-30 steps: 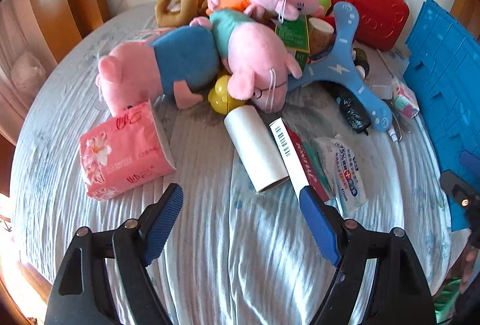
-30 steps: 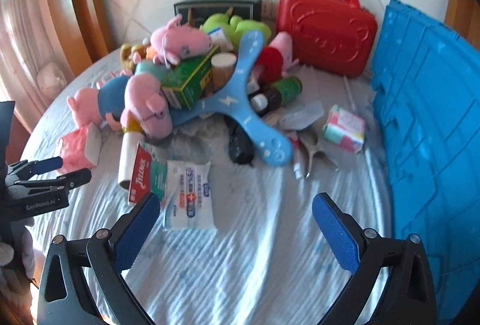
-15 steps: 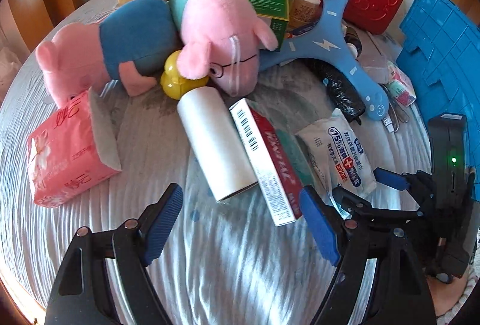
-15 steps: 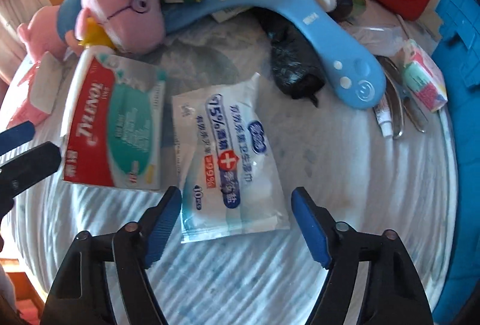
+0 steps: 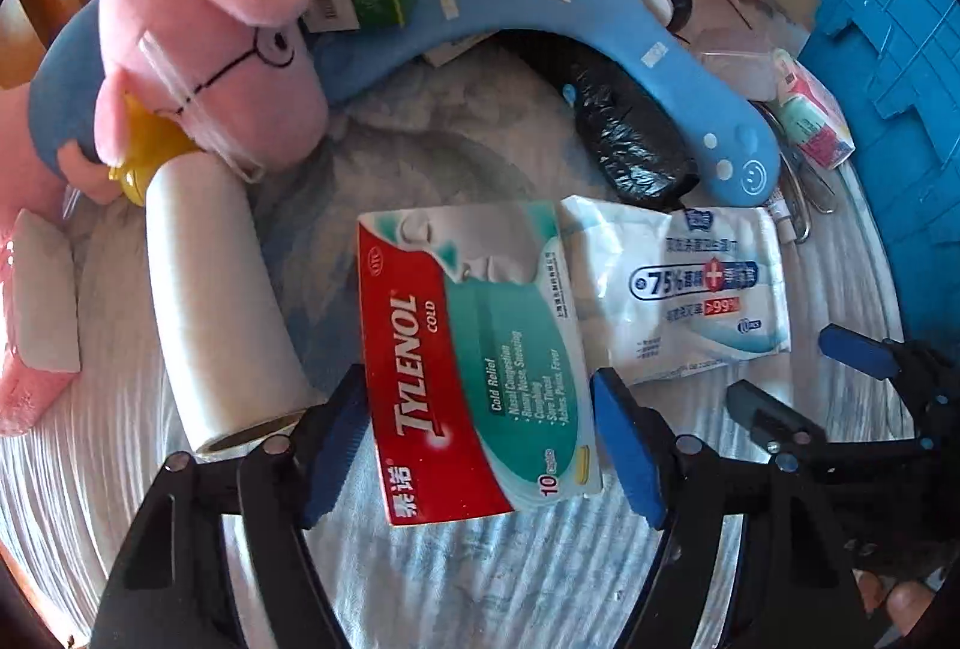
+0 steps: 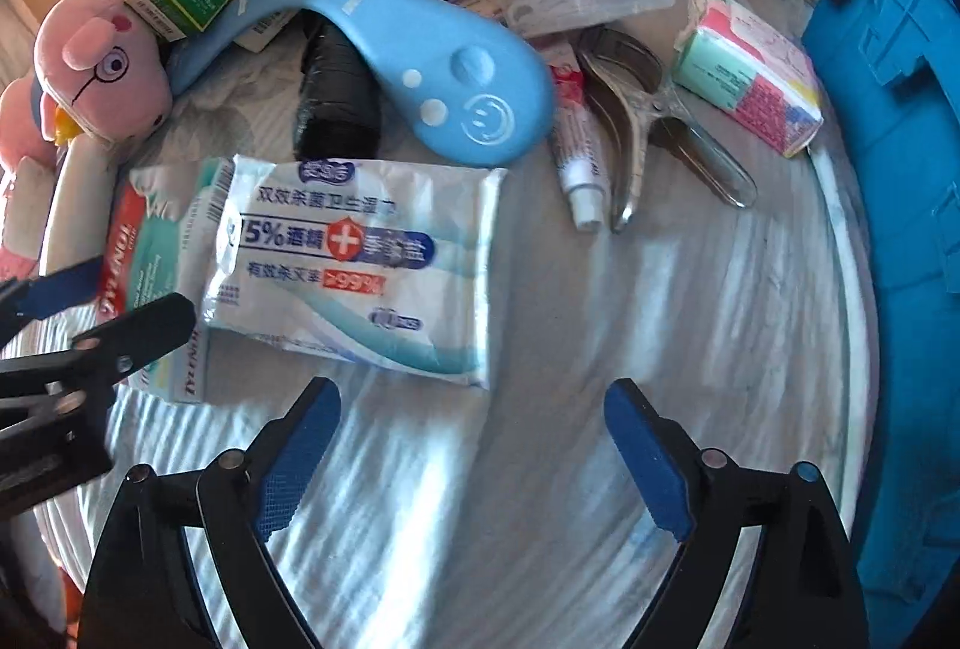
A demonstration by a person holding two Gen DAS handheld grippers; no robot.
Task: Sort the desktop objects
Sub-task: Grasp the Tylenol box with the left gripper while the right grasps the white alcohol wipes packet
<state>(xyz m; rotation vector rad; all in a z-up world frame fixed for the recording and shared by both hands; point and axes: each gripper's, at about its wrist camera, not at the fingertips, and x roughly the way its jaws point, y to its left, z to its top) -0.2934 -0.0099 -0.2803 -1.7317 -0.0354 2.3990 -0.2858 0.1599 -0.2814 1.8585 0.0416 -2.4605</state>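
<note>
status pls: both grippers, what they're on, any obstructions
Left gripper closing in astride the Tylenol box, pads not pressing yet. Right gripper open, empty, just short of the wipes pack. Wipes pack overlaps the box edge; white roll alongside.

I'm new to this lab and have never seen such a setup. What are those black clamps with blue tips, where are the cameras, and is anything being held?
They are two hand-held grippers; a person carries one in each hand, each with a fisheye camera looking along its fingers. The left gripper straddles a Tylenol box; its jaws have just been closing, the pads not yet pressing. The right gripper hangs open, empty, below a wipes pack. A blue boomerang toy, pink plush pig and white roll lie on the cloth. Nothing is held.
</note>
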